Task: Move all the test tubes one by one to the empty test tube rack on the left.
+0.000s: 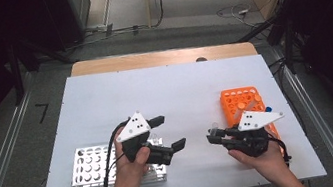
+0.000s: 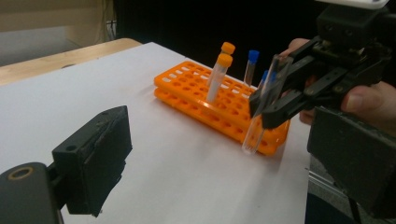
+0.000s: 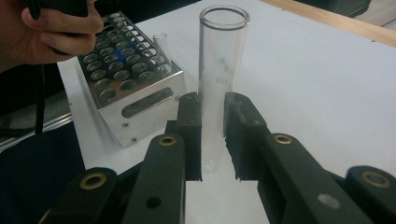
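- Two black jaws of the right tongs (image 3: 212,140) sit closest in the right gripper view, and they pinch a clear glass test tube (image 3: 219,74) between them.
- That tube has no cap. Its open mouth points up and away from the jaws, and its round bottom hangs just under the pads, so its long side runs straight up and down between them.
- From the left gripper view, the same tube (image 2: 264,105) leans a bit in the right tongs (image 2: 275,100), with its bottom hanging in front of the orange rack (image 2: 205,100).
- Orange-capped tubes (image 2: 218,77) and a blue-capped tube (image 2: 251,65) stand in that orange rack, behind the right tongs.
- Ahead of the right tongs and off to their left sits the silver metal rack (image 3: 128,81), with many empty holes. One more clear tube (image 3: 160,44) stands at its far edge.
- Left tongs (image 1: 168,133) are spread wide with nothing between the jaws. They hover just over the near corner of the silver rack (image 1: 88,169).
- My guess is the glass tube goes to the silver rack next. The right tongs hold it, so they must cross the white table (image 1: 178,86) toward the left tongs.
- Since the tube already stands upright, it should drop into a hole bottom first with little turning.
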Demonstrator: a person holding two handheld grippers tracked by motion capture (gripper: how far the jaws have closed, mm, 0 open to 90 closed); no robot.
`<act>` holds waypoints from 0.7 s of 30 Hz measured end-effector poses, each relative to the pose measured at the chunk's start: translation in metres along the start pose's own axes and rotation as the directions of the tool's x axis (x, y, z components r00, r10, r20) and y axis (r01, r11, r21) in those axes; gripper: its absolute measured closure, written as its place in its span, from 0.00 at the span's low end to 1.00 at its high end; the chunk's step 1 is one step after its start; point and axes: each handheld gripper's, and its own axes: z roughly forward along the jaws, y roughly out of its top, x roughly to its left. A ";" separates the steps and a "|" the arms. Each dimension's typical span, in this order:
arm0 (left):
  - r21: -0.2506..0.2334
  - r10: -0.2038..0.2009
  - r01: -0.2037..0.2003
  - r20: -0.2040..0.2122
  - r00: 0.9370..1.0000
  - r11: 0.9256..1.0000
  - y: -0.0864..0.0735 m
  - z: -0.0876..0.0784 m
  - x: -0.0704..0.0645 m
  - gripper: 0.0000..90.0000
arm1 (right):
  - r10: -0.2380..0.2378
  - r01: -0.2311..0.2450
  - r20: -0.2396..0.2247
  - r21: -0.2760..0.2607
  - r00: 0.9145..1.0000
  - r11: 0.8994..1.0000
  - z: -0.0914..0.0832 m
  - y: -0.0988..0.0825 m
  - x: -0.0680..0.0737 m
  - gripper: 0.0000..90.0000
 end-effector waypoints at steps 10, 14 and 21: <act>0.018 0.003 -0.003 0.006 1.000 1.000 -0.002 0.015 -0.010 0.37 | 0.006 -0.006 -0.022 0.004 1.000 1.000 0.018 0.001 0.009 0.82; 0.021 0.008 -0.009 0.053 0.999 1.000 -0.003 0.018 -0.013 0.50 | 0.004 -0.004 -0.024 0.005 1.000 1.000 0.021 -0.001 0.013 0.82; 0.040 0.004 -0.009 0.100 0.995 0.999 -0.005 0.024 -0.015 0.67 | -0.001 0.002 -0.045 0.016 0.999 1.000 0.029 -0.003 0.020 0.82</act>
